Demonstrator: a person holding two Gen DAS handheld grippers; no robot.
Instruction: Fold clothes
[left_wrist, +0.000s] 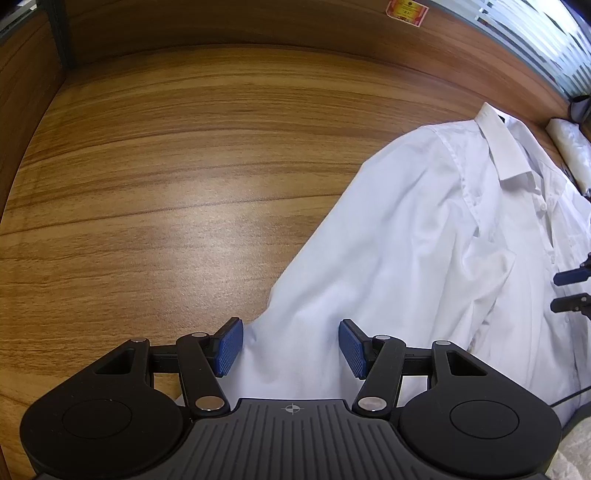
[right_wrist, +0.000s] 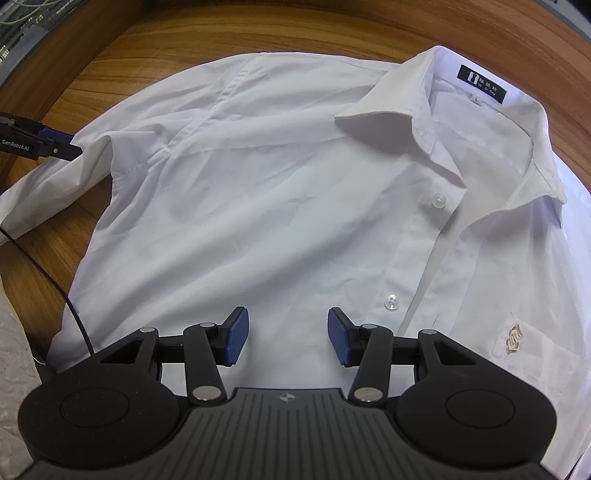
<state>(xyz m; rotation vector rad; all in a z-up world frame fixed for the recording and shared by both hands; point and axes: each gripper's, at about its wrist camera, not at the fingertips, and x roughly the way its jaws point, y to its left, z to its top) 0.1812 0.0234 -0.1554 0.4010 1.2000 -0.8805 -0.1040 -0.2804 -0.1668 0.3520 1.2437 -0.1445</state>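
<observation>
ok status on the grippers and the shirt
Left gripper open over the sleeve. Right gripper open over the white shirt front. Shirt flat, unfolded. Nothing blocking.

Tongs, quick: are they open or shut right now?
Left tongs: open over the shirt sleeve, gripping nothing.
Right tongs: open above the shirt front, gripping nothing.

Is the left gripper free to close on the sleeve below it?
Probably yes. The left gripper has its jaws open over the sleeve of the white shirt, with nothing between them and the fabric.
</observation>
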